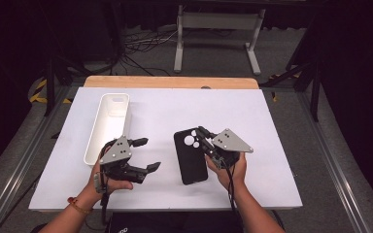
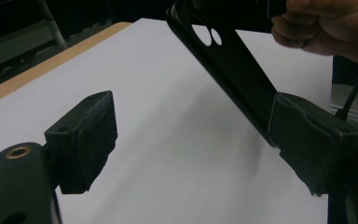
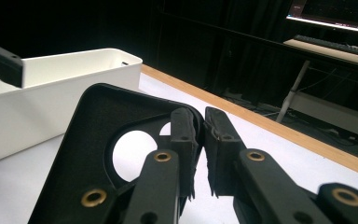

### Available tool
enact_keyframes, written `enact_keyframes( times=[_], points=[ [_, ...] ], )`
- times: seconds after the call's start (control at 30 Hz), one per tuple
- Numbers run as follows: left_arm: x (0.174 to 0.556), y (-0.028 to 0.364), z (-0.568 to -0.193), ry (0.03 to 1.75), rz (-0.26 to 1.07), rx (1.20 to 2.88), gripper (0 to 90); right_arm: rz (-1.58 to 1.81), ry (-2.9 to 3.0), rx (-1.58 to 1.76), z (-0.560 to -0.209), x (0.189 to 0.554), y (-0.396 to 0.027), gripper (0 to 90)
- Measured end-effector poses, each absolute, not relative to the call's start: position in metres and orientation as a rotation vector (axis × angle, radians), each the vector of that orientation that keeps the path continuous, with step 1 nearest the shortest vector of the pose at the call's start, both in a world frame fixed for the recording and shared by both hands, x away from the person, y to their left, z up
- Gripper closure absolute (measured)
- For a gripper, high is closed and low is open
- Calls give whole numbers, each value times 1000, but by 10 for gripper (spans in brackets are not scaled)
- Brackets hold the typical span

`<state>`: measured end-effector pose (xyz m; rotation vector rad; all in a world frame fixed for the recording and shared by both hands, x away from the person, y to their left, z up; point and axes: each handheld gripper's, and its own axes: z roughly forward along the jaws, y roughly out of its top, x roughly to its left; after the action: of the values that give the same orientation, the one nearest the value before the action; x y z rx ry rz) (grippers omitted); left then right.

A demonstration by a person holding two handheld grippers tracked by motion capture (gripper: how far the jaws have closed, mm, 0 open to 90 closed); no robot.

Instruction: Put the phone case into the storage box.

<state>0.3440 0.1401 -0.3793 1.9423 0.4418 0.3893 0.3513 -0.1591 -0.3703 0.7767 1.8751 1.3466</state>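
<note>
Phone case (image 1: 190, 156), black and thin-walled, lies on the white desk (image 1: 267, 126) near the front edge, its camera-cutout end pinched at the rim by the right claw (image 1: 208, 141). The left claw (image 1: 148, 154), jaws spread and empty, sits beside its long edge. The case looks light, slightly flexible and smooth, so the rims are judged the best places to hold. Farther back at left stands a white bin (image 1: 108, 127).
</note>
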Motion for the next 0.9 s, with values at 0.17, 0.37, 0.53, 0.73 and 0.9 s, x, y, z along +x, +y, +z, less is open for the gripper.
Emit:
enact_keyframes(
  times=[0.17,0.37,0.53,0.73,0.9],
  points=[
    [349,127,-377,455,376,1938,209,1345,1873,764,-371,349,-156,831],
    [356,113,-371,494,351,1899,286,1329,1866,730,-371,345,-149,830],
    [359,109,-369,527,371,1887,416,1314,1840,697,-371,339,-144,830],
    [366,109,-369,567,367,1867,528,1293,1799,659,-371,333,-140,829],
    [367,107,-371,578,345,1857,596,1287,1783,644,-372,330,-137,828]
  ],
)
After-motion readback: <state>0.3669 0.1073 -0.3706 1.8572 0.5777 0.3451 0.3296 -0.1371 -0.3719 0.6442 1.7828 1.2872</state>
